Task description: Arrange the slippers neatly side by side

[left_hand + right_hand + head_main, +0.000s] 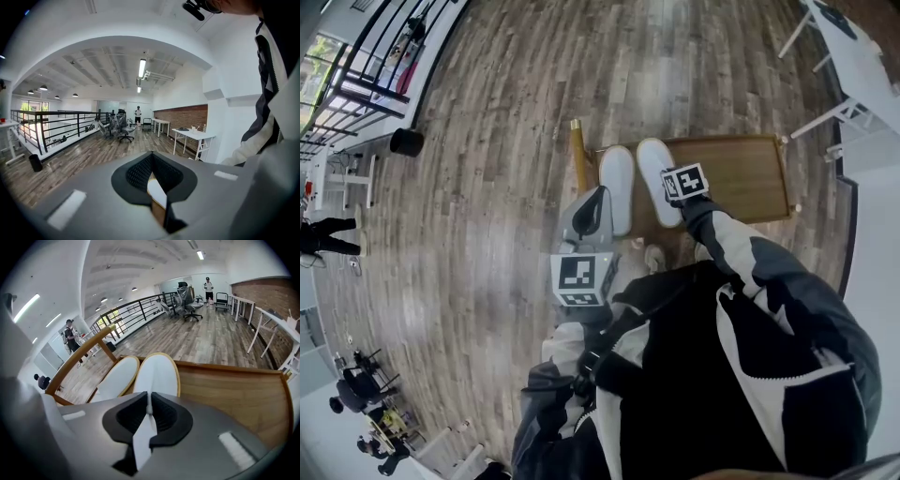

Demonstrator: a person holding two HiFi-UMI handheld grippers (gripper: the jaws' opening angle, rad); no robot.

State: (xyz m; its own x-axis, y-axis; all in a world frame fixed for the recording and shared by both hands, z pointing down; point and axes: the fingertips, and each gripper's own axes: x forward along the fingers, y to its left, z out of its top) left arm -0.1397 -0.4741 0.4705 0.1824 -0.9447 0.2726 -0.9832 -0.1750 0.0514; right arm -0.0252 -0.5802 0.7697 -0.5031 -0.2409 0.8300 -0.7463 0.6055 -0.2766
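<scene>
Two white slippers lie side by side, toes away from me, on a low wooden board (pixel 741 173) with a raised rim. In the head view the left slipper (pixel 616 178) sits close beside the right slipper (pixel 656 169). My right gripper (pixel 682 187) is over the right slipper's heel. The right gripper view shows this gripper (pixel 149 406) shut on a thin white edge of the right slipper (pixel 157 373), with the left slipper (pixel 115 378) next to it. My left gripper (pixel 602 195) hovers by the left slipper's heel. Its jaws (pixel 151 161) are shut with nothing gripped.
A curved wooden bar (pixel 79 357) rises at the board's left end (pixel 577 155). Wood-plank floor surrounds the board. A white table (pixel 853 56) stands at the far right, a black bin (pixel 406 142) and a black railing (pixel 375 66) at the left. My jacket (pixel 741 375) fills the lower frame.
</scene>
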